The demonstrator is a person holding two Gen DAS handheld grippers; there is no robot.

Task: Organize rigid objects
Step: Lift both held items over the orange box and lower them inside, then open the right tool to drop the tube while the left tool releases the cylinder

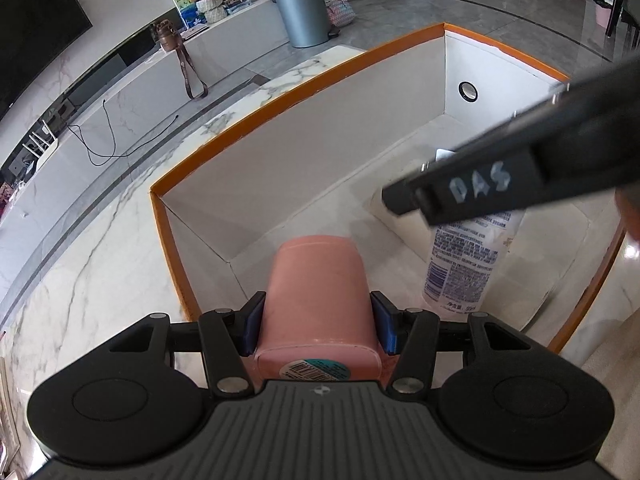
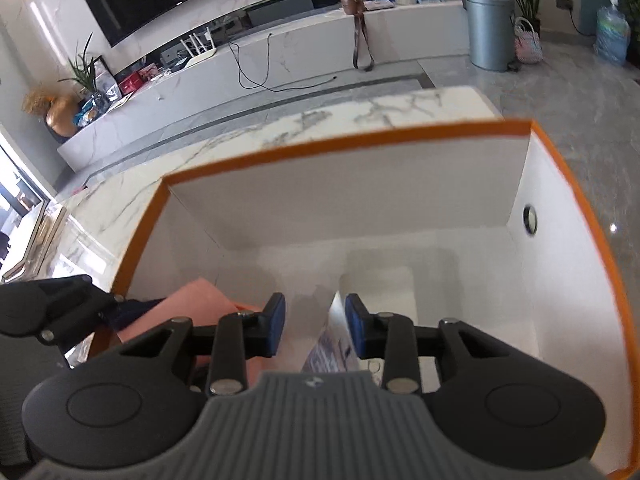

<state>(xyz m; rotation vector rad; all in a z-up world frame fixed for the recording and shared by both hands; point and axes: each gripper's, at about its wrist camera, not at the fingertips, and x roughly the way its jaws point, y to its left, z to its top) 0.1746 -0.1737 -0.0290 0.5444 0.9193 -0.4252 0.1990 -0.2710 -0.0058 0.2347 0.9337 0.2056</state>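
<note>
Pink cup (image 1: 318, 292) clamped in the left gripper (image 1: 318, 322) over the orange-rimmed box (image 1: 256, 92); right gripper (image 2: 315, 326) narrowly parted above a white bottle (image 1: 472, 256), gripping nothing.

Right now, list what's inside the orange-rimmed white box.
A white printed tube lies on the floor of the orange-rimmed white box. The right tool covers its top; little else shows.

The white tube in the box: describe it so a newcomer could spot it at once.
Find the orange-rimmed white box on the marble table. Against its right inner side lies a white tube, under the right gripper. Unlike the plain pink container, it carries dense blue print.
</note>
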